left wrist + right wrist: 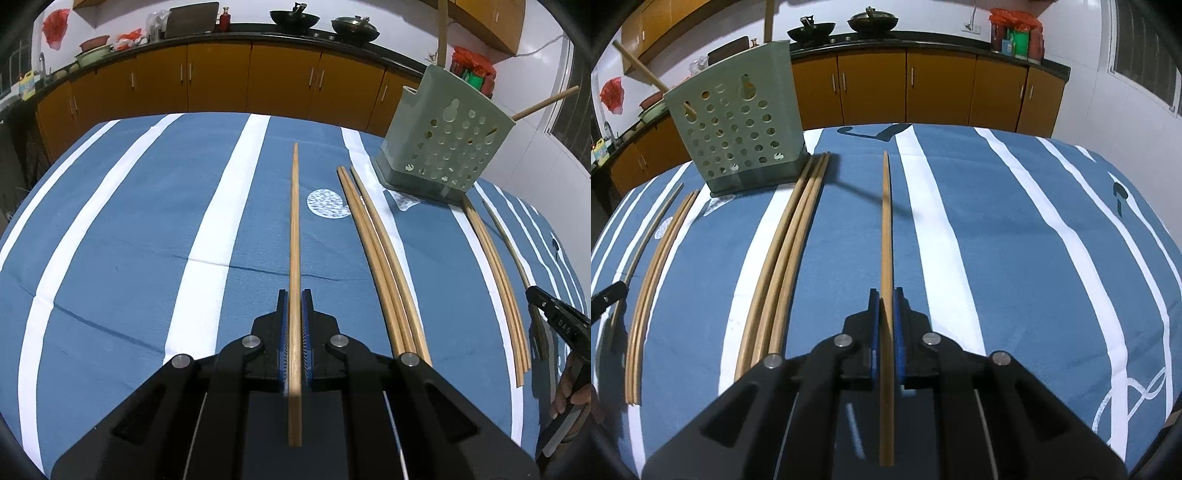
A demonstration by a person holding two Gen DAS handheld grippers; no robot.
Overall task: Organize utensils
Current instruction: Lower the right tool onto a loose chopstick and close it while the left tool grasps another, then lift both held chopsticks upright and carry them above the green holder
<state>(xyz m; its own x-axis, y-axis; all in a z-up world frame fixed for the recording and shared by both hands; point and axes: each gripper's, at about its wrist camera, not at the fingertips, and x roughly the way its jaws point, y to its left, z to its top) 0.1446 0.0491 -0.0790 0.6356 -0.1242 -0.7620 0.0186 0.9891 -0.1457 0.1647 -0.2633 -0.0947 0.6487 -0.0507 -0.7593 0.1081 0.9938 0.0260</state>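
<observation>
A: Each tool is clenched on one wooden chopstick. Your left tool (294, 295) pinches its chopstick (294, 221) part-way along the shaft, the long end running forward over the blue striped cloth (110, 221), the short end back past the pads. Your right tool (885, 295) holds its own chopstick (886, 229) the same way.

B: How will they handle?

A: Light, stiff and smooth, I judge, so a round shaft may roll or pivot between the pads. Hold near the middle and keep the squeeze steady.

B: And the rest?

A: A loose bundle of three chopsticks (376, 254) lies on the counter just beside your left stick, and another bundle (498, 280) lies further right. The green perforated utensil holder (439, 144) stands beyond their far ends, with a wooden handle (546, 101) already poking out of it. Aim the tips at its open top.
</observation>
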